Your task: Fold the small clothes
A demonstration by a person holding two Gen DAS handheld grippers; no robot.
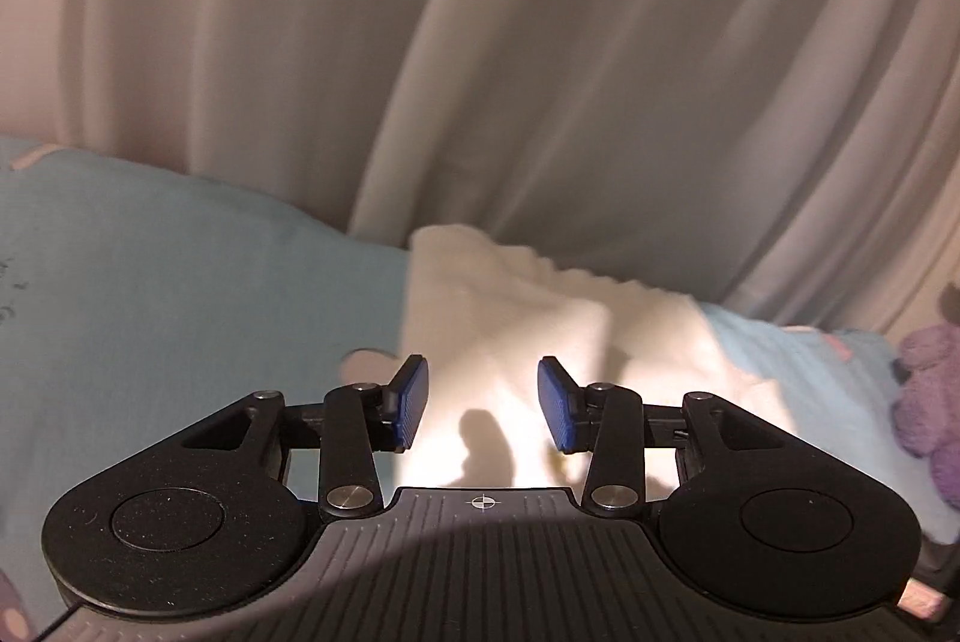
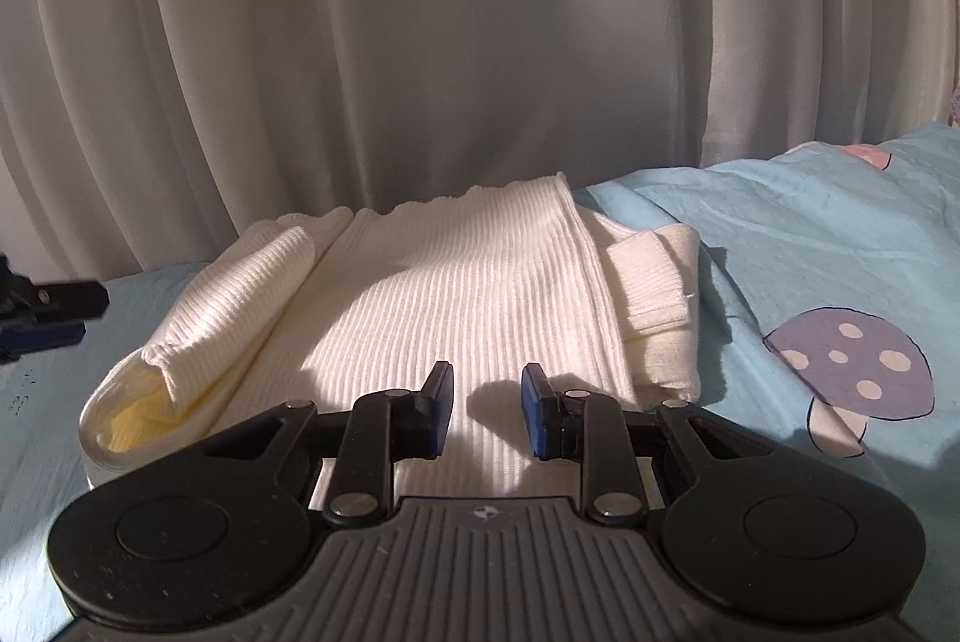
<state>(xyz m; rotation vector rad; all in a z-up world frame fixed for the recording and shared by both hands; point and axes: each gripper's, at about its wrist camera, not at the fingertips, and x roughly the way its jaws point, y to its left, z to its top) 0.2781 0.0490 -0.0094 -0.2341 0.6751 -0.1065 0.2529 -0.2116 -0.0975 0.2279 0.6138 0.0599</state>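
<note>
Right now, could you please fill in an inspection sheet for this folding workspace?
Surface: light blue bedsheet with a mushroom print.
Job's things: white ribbed garment lying on the sheet, both sleeves folded in over the body.
Clutter: purple plush toy at the sheet's edge.
Grippers: left claw open, nothing between its pads; right claw open above the garment, gripping nothing.
Cables: nothing seen.
Surroundings: pale pleated curtain behind the bed.

Bare blue sheet (image 2: 810, 234) free at right of frame; white sweater (image 2: 456, 270) fills centre, curtain (image 2: 420, 42) blocks behind, left gripper (image 2: 36, 315) at left edge.
</note>
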